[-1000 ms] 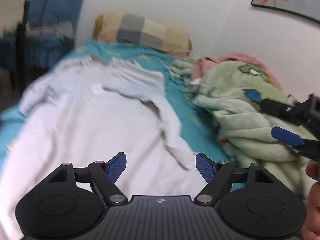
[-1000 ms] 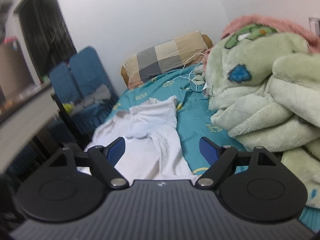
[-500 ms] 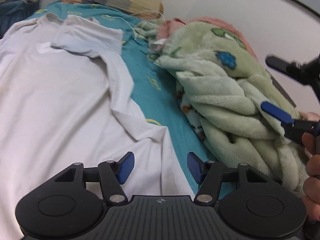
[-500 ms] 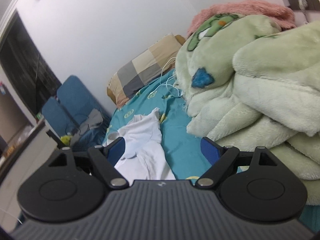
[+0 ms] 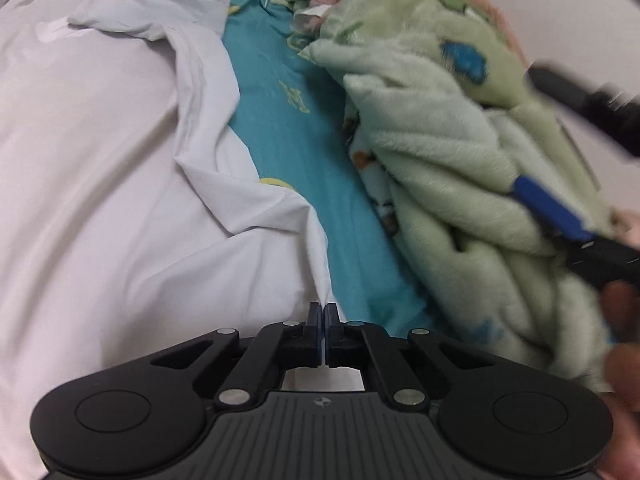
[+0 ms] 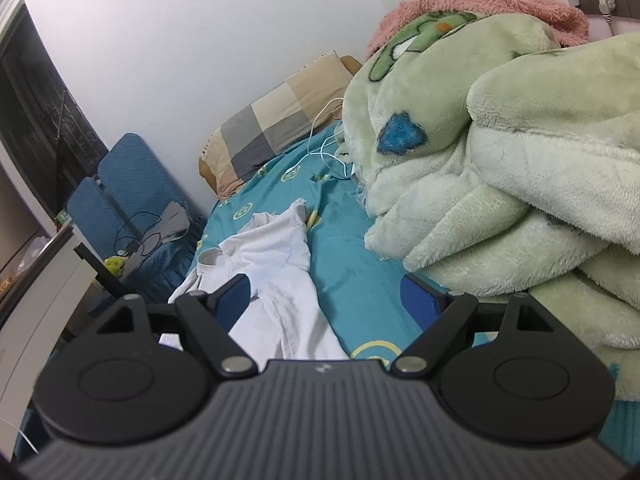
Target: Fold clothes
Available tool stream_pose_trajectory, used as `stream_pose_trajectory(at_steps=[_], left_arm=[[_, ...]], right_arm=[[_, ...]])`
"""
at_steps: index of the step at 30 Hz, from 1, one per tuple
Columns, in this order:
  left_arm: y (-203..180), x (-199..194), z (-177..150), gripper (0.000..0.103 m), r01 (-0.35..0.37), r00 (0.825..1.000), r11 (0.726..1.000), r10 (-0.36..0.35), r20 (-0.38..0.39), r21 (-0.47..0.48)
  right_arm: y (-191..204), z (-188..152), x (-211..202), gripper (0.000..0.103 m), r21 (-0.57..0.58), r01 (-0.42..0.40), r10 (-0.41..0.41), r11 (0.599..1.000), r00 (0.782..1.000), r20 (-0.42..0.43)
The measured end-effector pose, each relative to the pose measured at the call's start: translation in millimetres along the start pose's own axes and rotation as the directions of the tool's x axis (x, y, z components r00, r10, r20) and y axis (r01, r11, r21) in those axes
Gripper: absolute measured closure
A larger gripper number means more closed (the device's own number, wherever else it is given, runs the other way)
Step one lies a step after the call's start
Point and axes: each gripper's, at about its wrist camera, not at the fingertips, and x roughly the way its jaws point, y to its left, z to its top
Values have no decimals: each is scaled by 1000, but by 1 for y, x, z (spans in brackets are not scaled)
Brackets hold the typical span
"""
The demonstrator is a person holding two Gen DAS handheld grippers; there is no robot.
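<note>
A white shirt [image 5: 100, 152] lies spread on the teal bedsheet [image 5: 296, 132], its sleeve folded in near the collar. My left gripper [image 5: 322, 314] is shut, and the shirt's right side edge runs straight into its blue pads, pinched there. The right gripper [image 6: 326, 300] hovers open over the sheet, with the shirt [image 6: 276, 264] ahead and to its left and nothing between its fingers. In the left wrist view the right gripper [image 5: 560, 148] shows blurred at the right, in front of the green blanket, with a hand [image 5: 624, 320] behind it.
A bulky green plush blanket [image 6: 500, 160] with a pink one on top fills the right side of the bed. A checked pillow [image 6: 276, 124] and a white cable [image 6: 324, 152] lie at the head. Blue chairs [image 6: 132, 192] stand left of the bed.
My left gripper dropped toward the shirt's right edge and its jaws went from wide open to shut on that edge. The right gripper rolled slightly and stays open.
</note>
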Motion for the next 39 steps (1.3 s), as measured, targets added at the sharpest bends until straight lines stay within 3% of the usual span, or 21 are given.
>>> stream_pose_trajectory(at_steps=[3,8,12,15,20,22,24,29,32,36,39], left_arm=[[10,-42,-4,102,47,999,996,-47,-2,-72],[35,-84,-18,102,17,1000,987,-17,3,-159],[60,-75,-30,102,-85,996,980,81,-30,-181],[76,-56,-38,102,-190,981,968,181,-67,-162],[79,-51,-38,102,-199,979,968,191,-69,-150],[77,-63,-36,97,-176,984,974,172,-43,-140],[76,-77,-32,82,-155,988,978,155,-10,-141],[87,-103,16,57,-102,982,968,134,130,-228],[95,-101,58,50,-115,966,957,170,194,-268],[104,-60,121,46,-130,951,949,202,236,-288],[115,-21,154,45,-123,951,943,201,236,-310]], right_arm=[[1,-1,2,19,-1,-10,9,1000,1000,-24],[7,-6,13,19,-20,-8,6,1000,995,-99],[15,-12,22,19,-44,-14,8,999,988,-152],[20,-17,28,19,-67,-7,-5,998,983,-183],[31,-26,35,20,-122,-1,-26,992,974,-224],[37,-29,34,20,-157,7,-42,988,975,-219],[40,-31,31,20,-177,9,-47,984,976,-212],[45,-35,33,20,-193,-27,-18,981,973,-231],[51,-40,44,20,-215,-49,-11,975,963,-271],[57,-50,60,20,-235,-70,-11,969,945,-327],[60,-58,73,21,-242,-71,-22,968,932,-362]])
